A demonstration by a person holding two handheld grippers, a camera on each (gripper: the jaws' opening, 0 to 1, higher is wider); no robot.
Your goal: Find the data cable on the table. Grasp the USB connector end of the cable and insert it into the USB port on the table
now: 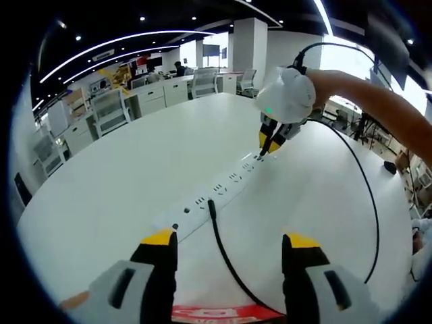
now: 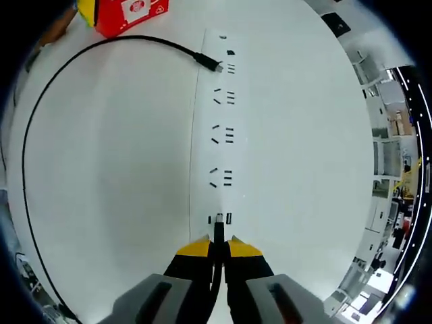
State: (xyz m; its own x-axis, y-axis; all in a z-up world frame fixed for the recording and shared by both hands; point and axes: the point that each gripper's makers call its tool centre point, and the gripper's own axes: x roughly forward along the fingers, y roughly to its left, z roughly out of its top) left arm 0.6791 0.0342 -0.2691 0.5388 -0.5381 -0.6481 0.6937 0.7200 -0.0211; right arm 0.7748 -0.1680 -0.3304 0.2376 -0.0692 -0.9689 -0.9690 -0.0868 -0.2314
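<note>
Power strip (image 2: 219, 128), one, long and white, runs up the centre of the right gripper view on the white table (image 2: 121, 189); four groups of socket slots are countable along it, with small USB ports (image 2: 219, 219) at its near end, possibly three, though they are too small to count surely. Data cable (image 2: 40, 121), one, black, arcs along the left of that frame; its far plug (image 2: 209, 63) lies touching the strip near the top of the frame, beside a red box (image 2: 131, 13) at upper left. The right gripper (image 2: 219, 246), at bottom centre, has its yellow-tipped jaws pressed together on the USB connector (image 2: 219, 231), whose tip sits at the USB ports.

In the left gripper view the left gripper (image 1: 229, 239) occupies the bottom of the frame, jaws spread wide and holding nothing, with the cable (image 1: 226, 256) passing between them. The strip (image 1: 209, 196) lies diagonally at centre. The right gripper (image 1: 268, 147), in the upper right under a person's arm (image 1: 378, 101), points down at the strip's far end. Office desks and chairs (image 1: 108, 108) fill the upper left.
</note>
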